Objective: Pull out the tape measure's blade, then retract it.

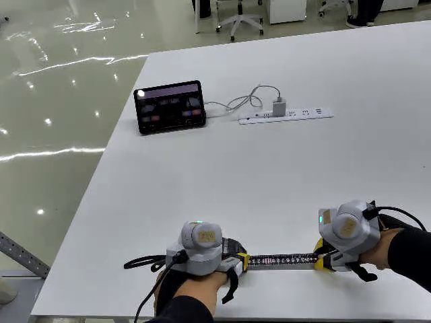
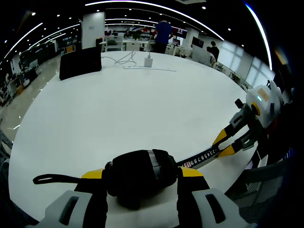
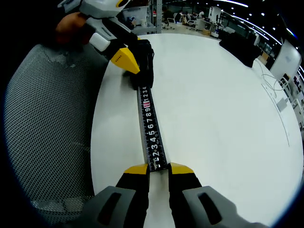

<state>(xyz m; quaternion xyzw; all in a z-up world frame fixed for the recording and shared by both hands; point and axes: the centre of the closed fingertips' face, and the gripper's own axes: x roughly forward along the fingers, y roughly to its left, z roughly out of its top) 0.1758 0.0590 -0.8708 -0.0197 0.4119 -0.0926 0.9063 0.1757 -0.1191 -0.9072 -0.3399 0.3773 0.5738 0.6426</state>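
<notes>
Holding numbered black blade (image 1: 283, 259) stretched from black tape measure (image 2: 137, 166), toward 3 o'clock.
Body is clamped by left gripper (image 2: 141, 175), tip by right gripper (image 3: 158, 169); snap-back is risked on slipping.

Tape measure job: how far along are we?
Done: left hand-held gripper clamps the black case, right hand-held gripper pinches the blade by its tip. In hand: blade partly out along the table, probably mid-pull. Left: retracting it.
</notes>
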